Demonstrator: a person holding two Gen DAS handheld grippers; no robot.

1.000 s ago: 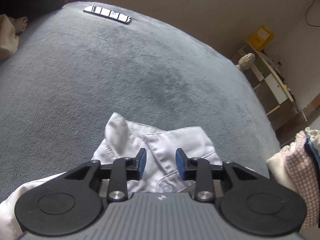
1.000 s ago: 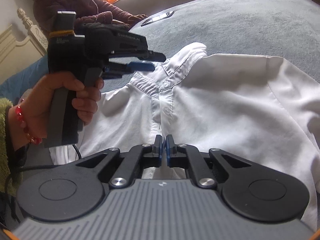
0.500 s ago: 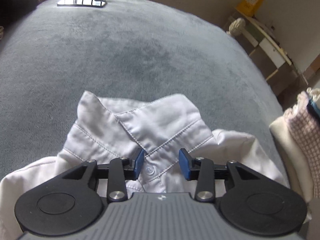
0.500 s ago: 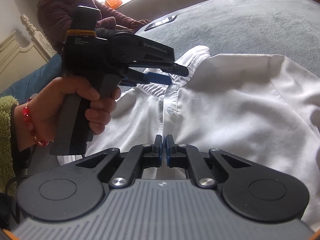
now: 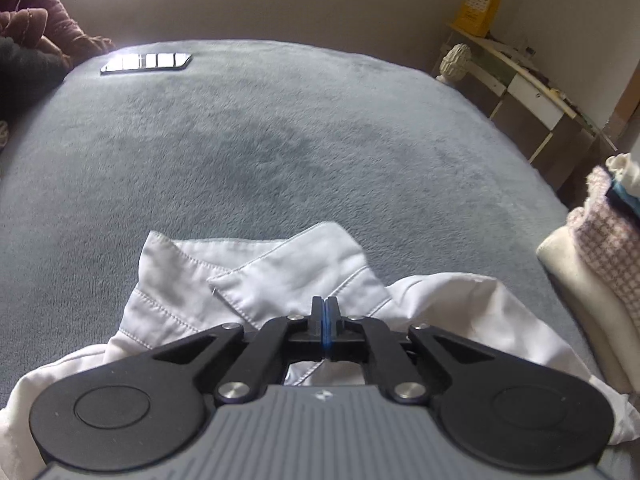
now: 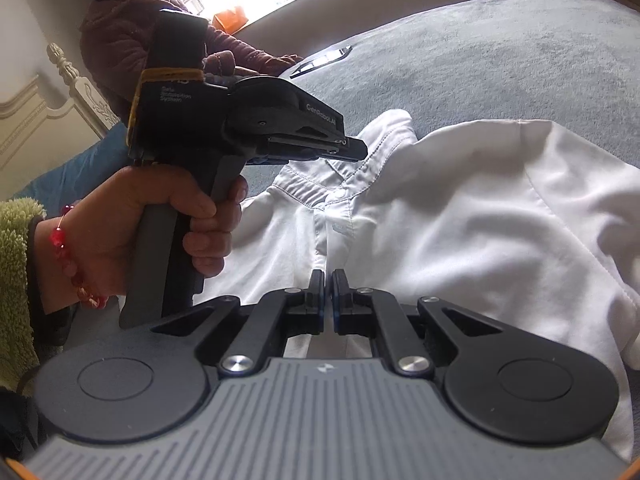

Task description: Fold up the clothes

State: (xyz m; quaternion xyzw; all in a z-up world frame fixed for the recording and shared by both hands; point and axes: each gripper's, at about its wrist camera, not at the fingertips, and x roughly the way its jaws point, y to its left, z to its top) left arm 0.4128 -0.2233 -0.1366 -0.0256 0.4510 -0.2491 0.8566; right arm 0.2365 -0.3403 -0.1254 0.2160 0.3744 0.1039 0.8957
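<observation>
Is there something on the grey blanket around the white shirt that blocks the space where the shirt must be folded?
Nothing visible blocks it. The blanket beyond the white shirt is bare; the phone lies at the far edge, and the stack of clothes sits apart at the right side.

In the right wrist view, the left gripper [image 6: 354, 148], left of centre, bears "GenRobot.AI" on its side and a small three-line label, "Data Acquisition System" as best it reads, near its rear.
</observation>
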